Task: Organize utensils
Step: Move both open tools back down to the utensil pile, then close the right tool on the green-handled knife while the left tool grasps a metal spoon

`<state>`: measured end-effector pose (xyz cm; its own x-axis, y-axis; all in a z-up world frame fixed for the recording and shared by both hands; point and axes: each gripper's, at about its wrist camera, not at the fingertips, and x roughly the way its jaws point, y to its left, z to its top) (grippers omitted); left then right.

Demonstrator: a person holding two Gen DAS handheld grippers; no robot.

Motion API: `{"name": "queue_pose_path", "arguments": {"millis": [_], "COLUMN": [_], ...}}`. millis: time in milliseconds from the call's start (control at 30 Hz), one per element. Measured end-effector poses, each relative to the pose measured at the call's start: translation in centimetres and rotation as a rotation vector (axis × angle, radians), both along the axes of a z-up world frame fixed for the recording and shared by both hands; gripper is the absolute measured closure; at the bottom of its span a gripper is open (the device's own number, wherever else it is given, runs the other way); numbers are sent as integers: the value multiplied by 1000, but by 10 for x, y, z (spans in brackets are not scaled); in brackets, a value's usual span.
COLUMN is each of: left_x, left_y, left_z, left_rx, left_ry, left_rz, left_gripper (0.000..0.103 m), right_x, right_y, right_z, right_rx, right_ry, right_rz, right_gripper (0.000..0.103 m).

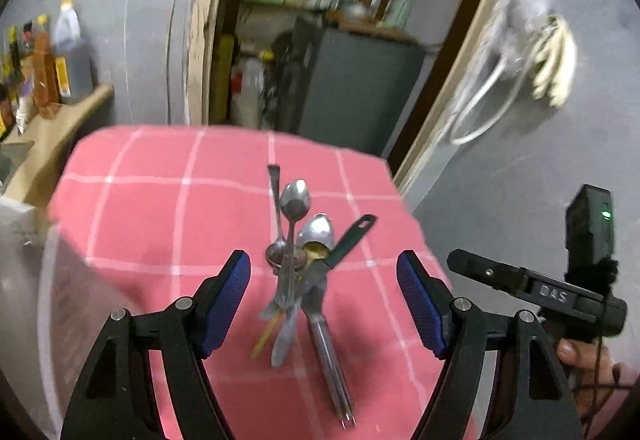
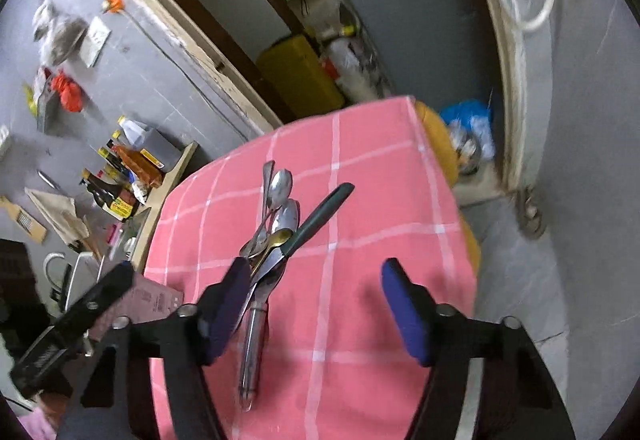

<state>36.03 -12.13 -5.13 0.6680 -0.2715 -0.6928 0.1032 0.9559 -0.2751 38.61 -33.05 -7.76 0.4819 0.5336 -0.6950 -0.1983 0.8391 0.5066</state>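
Observation:
A pile of metal utensils [image 1: 296,264] lies on a table under a pink checked cloth [image 1: 160,208]. It holds spoons [image 1: 295,198], a green-handled tool [image 1: 352,236] and forks [image 1: 332,352] with their tines toward me. My left gripper [image 1: 323,260] hovers over the pile, open, its blue pads either side of it and touching nothing. In the right wrist view the same pile [image 2: 272,236] lies beside the left finger of my right gripper [image 2: 315,266], which is also open with only cloth between its pads. A steel handle [image 2: 254,340] points toward me.
Sauce bottles [image 2: 124,176] stand on a wooden shelf left of the table. Behind it a doorway shows a grey cabinet [image 1: 352,88] and a yellow container [image 2: 300,76]. A blue bag [image 2: 468,124] lies on the floor to the right. A hand [image 1: 580,356] holds the other gripper's black body.

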Motion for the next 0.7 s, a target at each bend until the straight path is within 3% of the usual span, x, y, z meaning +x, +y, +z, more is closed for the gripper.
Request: {"name": "queue_pose_path", "arguments": {"millis": [200,333,400,533,700], "left_x": [76,115,128,148,150], "left_y": [1,8,11,11,2], "left_z": [-34,-56,-65,-81,-84], "left_rx": [-26,-61,-68,-49,6], "left_ry": [149,246,285,352,365], "left_rz": [24,22,16,-13,-64], "left_gripper": [49,55,61,63,64], "right_x": [53,76,86,98,111], "right_y": [14,24,27,31,35], "right_z": [-33,-49,-55,-60,-67], "right_rx": [64,80,89,73,73], "right_ry": [144,215,246,276,294], "right_rz": [20,16,6,-10,-15], "right_gripper": [63,66,67,75,75]}}
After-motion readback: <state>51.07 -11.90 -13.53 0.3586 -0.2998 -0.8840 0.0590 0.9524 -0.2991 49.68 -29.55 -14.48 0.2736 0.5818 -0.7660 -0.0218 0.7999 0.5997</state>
